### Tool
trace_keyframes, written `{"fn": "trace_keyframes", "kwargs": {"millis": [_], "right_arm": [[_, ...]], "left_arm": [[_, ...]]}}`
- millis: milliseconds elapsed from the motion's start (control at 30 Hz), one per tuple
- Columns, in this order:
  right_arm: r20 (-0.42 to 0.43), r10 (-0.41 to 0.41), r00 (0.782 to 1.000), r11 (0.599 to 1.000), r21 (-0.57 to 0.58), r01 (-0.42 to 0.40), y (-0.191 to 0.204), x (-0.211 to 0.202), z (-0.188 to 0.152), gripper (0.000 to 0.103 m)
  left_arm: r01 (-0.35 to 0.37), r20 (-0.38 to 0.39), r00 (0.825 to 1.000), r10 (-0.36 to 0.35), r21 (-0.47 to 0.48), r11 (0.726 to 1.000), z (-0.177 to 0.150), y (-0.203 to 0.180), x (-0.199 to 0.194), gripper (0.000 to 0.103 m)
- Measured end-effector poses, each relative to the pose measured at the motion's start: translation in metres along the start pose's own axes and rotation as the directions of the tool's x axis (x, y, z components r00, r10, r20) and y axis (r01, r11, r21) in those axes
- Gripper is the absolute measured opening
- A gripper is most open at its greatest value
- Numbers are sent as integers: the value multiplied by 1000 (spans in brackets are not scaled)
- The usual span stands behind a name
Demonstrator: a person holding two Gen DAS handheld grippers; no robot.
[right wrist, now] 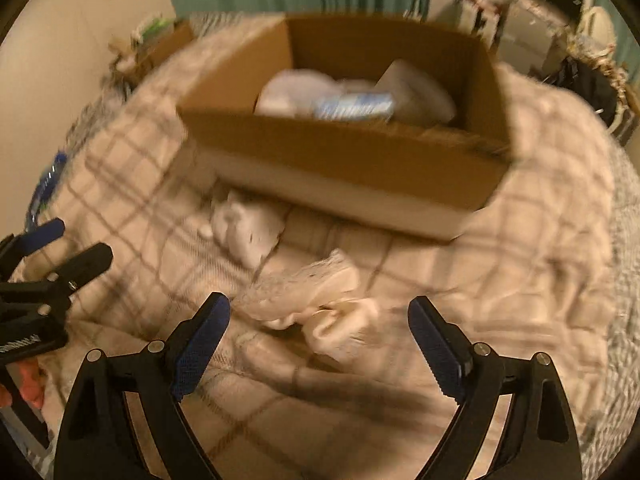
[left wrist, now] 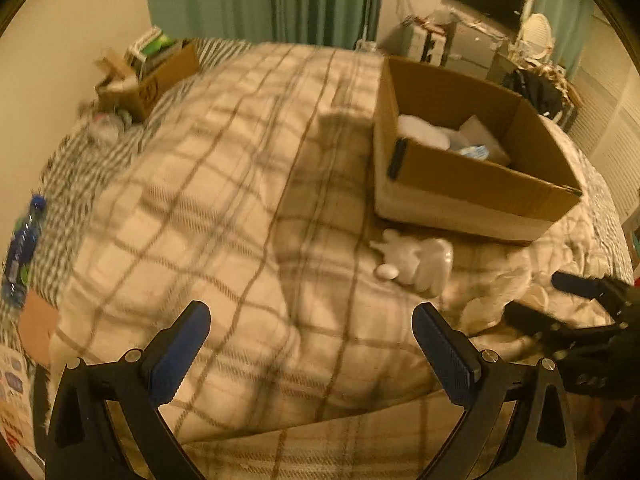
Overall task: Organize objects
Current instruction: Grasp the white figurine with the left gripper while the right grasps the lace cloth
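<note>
On the bed, over a plaid blanket (left wrist: 224,208), an open cardboard box (left wrist: 472,176) sits toward the far right. Inside it lie white soft items and a blue-and-white packet (right wrist: 352,109), with a pale flat piece leaning at the right; the right wrist view is blurred, so finer detail is lost. Just near of the box, on the blanket, lies a white plastic glove-like item (left wrist: 416,260), with a small white oval piece touching its left edge. Nearer and to the right of it is a crumpled white lacy cloth (right wrist: 320,300), resting loose on the blanket.

Low over the near blanket is the left gripper (left wrist: 312,356), jaws spread wide, nothing between them. Beside it on the right, the right gripper (right wrist: 320,344) is likewise spread wide and holds nothing, with the lacy cloth lying just beyond its fingertips.

At the far left corner of the bed stands a smaller cardboard box (left wrist: 152,76) stuffed with packages. A blue-capped bottle (left wrist: 24,240) lies at the left edge. Green curtains (left wrist: 264,0) hang behind the bed.
</note>
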State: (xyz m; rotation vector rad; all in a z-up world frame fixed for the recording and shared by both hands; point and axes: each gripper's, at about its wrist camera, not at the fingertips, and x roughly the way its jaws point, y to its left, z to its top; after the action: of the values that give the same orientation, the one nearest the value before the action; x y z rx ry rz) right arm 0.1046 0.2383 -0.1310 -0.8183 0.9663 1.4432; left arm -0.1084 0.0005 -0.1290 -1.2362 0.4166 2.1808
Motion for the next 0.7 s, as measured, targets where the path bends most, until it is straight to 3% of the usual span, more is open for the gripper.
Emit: {"fn": "trace_keyframes", "kwargs": {"millis": [67,100,167,200,233,300,433,567,700], "right_arm": [[-34,3,999,1000,1,-3,1,17,2,91],[-46,8,999,1000,3,-8,2,23,3,85],[-76,19,997,1000,6,-18,1,35,4,61],[-89,20,996,1000,4,-20,1,40,3,37],[-93,24,995,1000,3,-24,1,41,1,23],[-59,27,998,1000,13,-27,-3,32,0,17],[40,-6,999,998,69,3,-24,2,-1,16],[65,-48,997,995,95,42,-50,-12,-1,16],[87,-40,995,992,124,29,-68,-17,1,16]], "left_arm": [[8,-12,1000,-8,-4,1000,-1,1,5,103],[6,-18,1000,-6,-1,1000,-1,0,8,103],[5,-29,1000,-5,17,1000,-1,-4,14,103],[8,-34,999,-7,33,999,-1,-9,17,103],[12,-37,999,-10,44,999,0,-12,19,103],[22,-41,999,-19,78,997,2,-22,24,103],[76,-51,996,-69,156,985,11,-49,35,103],[135,-56,990,-127,201,970,22,-76,53,103],[135,-85,989,-118,252,958,26,-95,80,103]]}}
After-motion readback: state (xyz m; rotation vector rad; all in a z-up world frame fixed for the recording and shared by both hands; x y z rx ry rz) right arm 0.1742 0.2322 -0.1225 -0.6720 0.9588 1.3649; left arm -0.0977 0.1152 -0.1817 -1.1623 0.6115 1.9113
